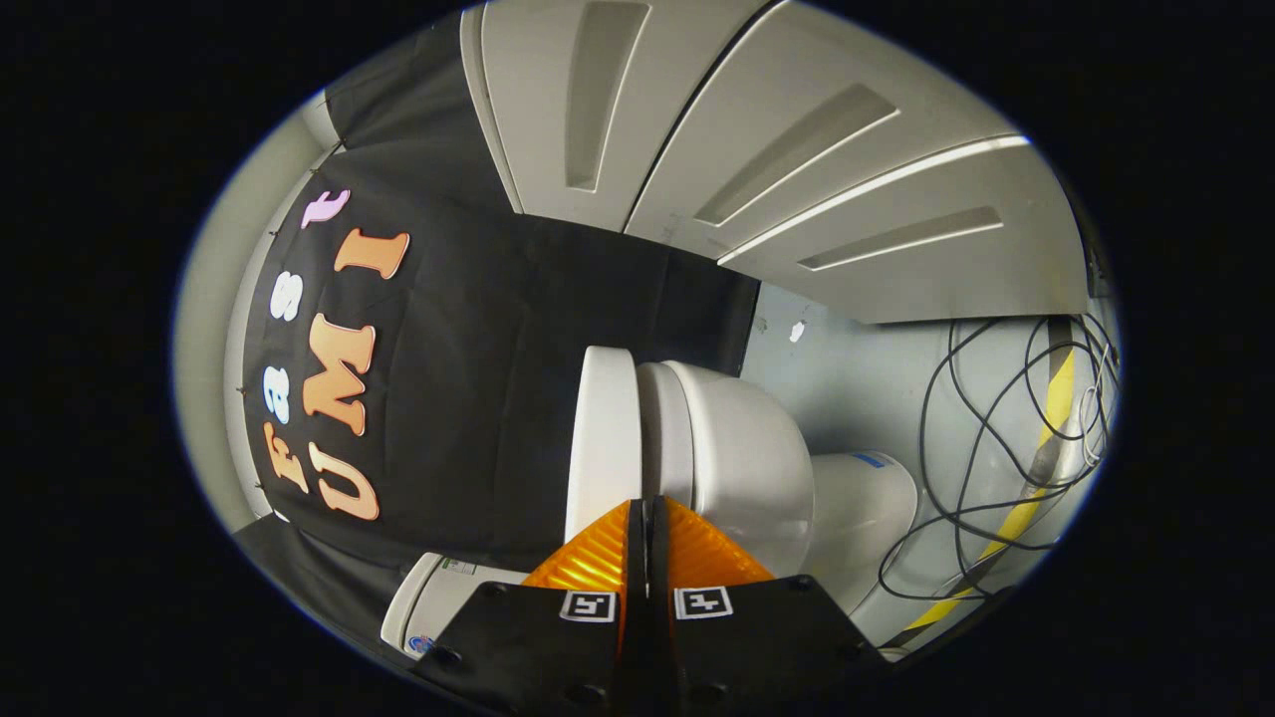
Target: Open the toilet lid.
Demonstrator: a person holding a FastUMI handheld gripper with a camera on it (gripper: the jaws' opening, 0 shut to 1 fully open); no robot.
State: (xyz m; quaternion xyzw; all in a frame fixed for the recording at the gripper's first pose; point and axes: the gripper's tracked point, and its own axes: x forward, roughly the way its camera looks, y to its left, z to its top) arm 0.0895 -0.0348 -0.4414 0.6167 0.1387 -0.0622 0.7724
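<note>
The view is rolled on its side, so the floor lies to the right. A white toilet stands just ahead of the fingers. Its lid [601,438] is the flat white slab to the left. The seat and bowl [742,463] bulge to the right of the lid, and the base [865,518] runs on toward the floor. A thin dark seam separates lid and seat. My gripper [643,506] is shut, its fingers pressed together with nothing visible between them. Its tips sit right at that seam, at the lid's front edge. The tank [438,596] shows beside the left finger.
Black cloth covers the wall behind the toilet. White recessed panels [797,159] fill the far side. Loose black cables [996,438] and a yellow-and-black tape strip [1046,438] lie on the grey floor to the right of the toilet base.
</note>
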